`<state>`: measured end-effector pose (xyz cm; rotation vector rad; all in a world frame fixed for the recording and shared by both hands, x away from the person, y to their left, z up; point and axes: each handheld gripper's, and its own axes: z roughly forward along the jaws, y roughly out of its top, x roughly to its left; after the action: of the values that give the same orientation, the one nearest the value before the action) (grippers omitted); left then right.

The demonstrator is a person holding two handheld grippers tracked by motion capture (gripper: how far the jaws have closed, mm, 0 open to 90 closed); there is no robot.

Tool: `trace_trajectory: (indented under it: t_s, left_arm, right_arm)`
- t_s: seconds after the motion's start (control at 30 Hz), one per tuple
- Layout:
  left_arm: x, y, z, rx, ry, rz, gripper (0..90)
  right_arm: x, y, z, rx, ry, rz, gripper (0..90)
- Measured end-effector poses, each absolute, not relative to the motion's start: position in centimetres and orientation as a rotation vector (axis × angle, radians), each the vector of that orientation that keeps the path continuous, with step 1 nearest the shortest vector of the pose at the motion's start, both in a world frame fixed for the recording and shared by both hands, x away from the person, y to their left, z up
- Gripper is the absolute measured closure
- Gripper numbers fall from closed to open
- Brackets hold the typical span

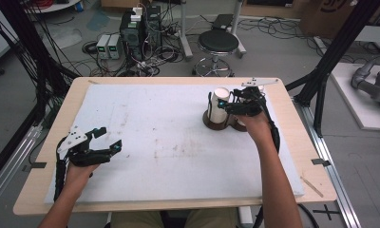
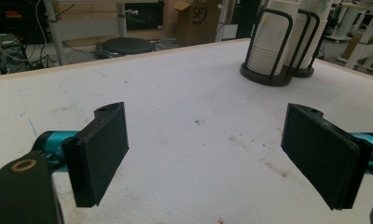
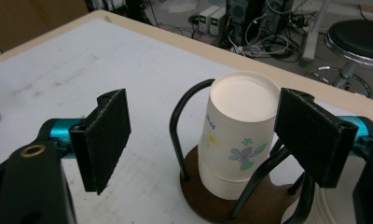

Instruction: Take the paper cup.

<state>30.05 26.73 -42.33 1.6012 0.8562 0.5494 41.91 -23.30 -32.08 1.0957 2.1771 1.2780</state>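
Note:
A stack of upside-down paper cups (image 3: 240, 135), the top one printed with flowers, stands in a black wire holder (image 3: 177, 121) on a round brown base. It sits at the table's far right (image 1: 220, 104). My right gripper (image 3: 208, 121) is open around the top cup, whose rim nearly touches the right jaw while the left jaw stands well apart. In the high view the right gripper (image 1: 226, 102) hovers at that stack. My left gripper (image 1: 110, 137) is open over the mat at the near left, nothing between its jaws (image 2: 205, 140).
A second holder with a cup stack (image 2: 310, 37) stands right beside the first (image 2: 268, 46). A white foam mat (image 1: 169, 142) covers the wooden table (image 1: 36, 194). A black stool (image 1: 218, 42), computers and cables lie on the floor beyond the far edge.

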Motion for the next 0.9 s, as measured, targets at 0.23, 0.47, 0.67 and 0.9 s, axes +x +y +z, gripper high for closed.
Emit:
trace_trajectory:
  t_s: [0.23,0.47,0.67,0.9]
  left_arm:
    - [30.1,26.8,-42.3,1.597,0.855,0.545,14.7]
    - [30.1,27.0,-42.3,1.586,0.859,0.543,14.7]
    - [30.2,27.1,-42.3,1.580,0.860,0.541,14.7]
    - [30.2,27.2,-42.3,1.579,0.859,0.539,14.7]
  right_arm:
    - [43.1,-22.2,-32.8,1.139,2.167,1.194,19.0]
    - [44.1,-21.9,-33.1,1.186,2.150,1.150,19.2]
    - [44.8,-21.7,-33.6,1.216,2.152,1.138,19.2]
    - [45.6,-21.2,-33.7,1.222,2.148,1.113,19.7]
